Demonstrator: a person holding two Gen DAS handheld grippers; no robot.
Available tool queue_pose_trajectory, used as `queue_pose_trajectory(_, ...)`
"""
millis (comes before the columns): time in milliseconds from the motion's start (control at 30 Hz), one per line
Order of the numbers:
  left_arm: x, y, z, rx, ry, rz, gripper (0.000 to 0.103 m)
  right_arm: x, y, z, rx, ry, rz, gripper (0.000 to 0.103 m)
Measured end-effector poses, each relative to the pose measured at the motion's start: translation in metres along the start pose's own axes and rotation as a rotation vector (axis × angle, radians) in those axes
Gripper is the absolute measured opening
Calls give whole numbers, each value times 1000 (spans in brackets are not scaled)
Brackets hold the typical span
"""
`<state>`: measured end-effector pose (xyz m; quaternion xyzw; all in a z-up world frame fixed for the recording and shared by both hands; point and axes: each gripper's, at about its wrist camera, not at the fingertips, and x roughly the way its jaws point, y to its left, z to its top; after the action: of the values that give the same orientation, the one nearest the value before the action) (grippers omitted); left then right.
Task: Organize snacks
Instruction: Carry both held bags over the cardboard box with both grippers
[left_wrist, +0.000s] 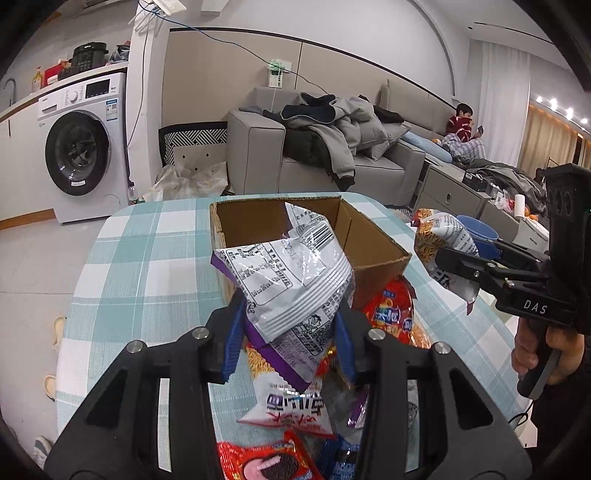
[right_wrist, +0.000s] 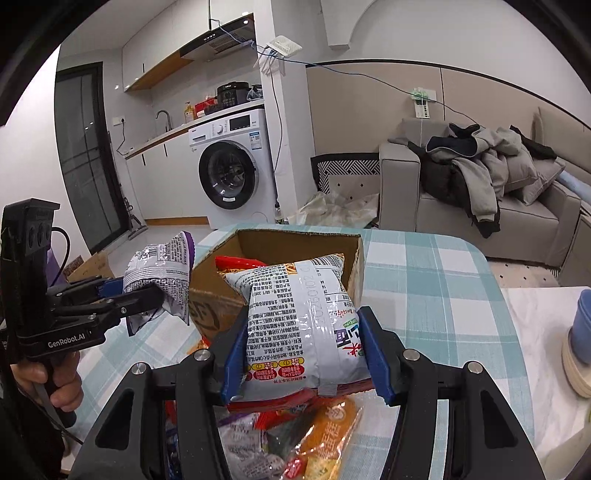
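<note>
Both jaws clenched on snacks — left gripper (left_wrist: 290, 332) on a silver-and-purple foil packet (left_wrist: 291, 280), right gripper (right_wrist: 304, 354) on a grey noodle bag (right_wrist: 303, 332) — ahead, the brown cardboard box (right_wrist: 354, 266) holds few; many packets (right_wrist: 288, 435) still litter the checked worktop (right_wrist: 424, 277) beneath.

At centre frame, the right gripper (right_wrist: 306, 354) clamps a puffed silver snack bag (right_wrist: 303, 325) between its blue pads, held above a heap of loose snack packets (right_wrist: 295, 435) at the bottom edge. Just beyond it, an open cardboard box (right_wrist: 229, 302) stands on the checked table (right_wrist: 424, 280), with a red packet (right_wrist: 236, 263) inside. At left, the left gripper (right_wrist: 147, 291), held by a hand (right_wrist: 55, 384), grips a crumpled silver and purple bag (right_wrist: 162, 273). A washing machine (right_wrist: 232, 166) stands behind.
</note>
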<state>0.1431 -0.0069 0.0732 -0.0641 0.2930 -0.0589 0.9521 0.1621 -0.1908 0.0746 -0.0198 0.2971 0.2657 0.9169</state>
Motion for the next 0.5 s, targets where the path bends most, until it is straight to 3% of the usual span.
queue_pose_trajectory(500, 45, 7, 50, -1, 7, 11, 39, 43, -7, 42, -12, 25, 18, 57)
